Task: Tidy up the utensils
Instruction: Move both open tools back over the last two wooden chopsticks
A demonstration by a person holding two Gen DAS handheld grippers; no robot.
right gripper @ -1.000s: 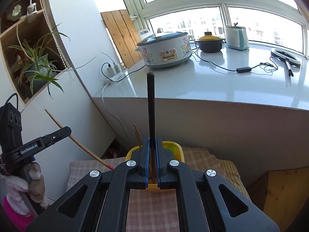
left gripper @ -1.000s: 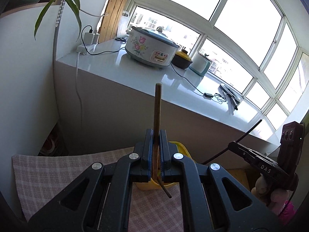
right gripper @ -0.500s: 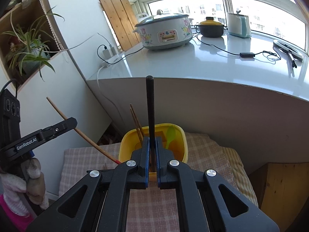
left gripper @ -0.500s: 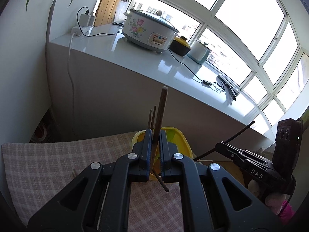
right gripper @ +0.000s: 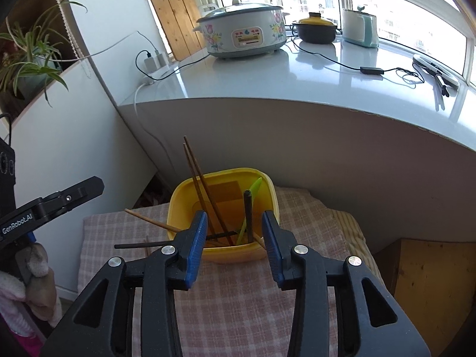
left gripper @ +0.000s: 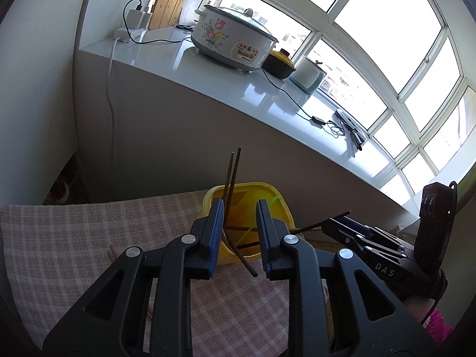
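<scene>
A yellow plastic tub point(right gripper: 221, 208) point(left gripper: 276, 205) stands on a pink checked cloth point(right gripper: 226, 297). In it lean two brown chopsticks point(right gripper: 199, 184) point(left gripper: 232, 172), a dark stick point(right gripper: 248, 214) and a green utensil point(right gripper: 251, 205). A brown chopstick point(right gripper: 148, 220) and a dark one point(right gripper: 139, 245) lie across its left rim, sticking out. My left gripper point(left gripper: 238, 232) is open and empty just before the tub, a dark chopstick point(left gripper: 241, 257) between its jaws untouched. My right gripper point(right gripper: 233, 238) is open and empty at the tub's near wall; it also shows in the left wrist view point(left gripper: 351, 232).
A white counter point(right gripper: 297, 77) runs behind the tub, with a flowered cooker point(right gripper: 244, 32), a yellow-lidded pot point(right gripper: 316, 28), a kettle point(right gripper: 360, 26) and cables. A potted plant point(right gripper: 26, 56) stands at left. A wooden board point(right gripper: 428, 282) lies at right.
Both grippers have opened and let their sticks drop into the tub. Both have tilted down toward the tub.
</scene>
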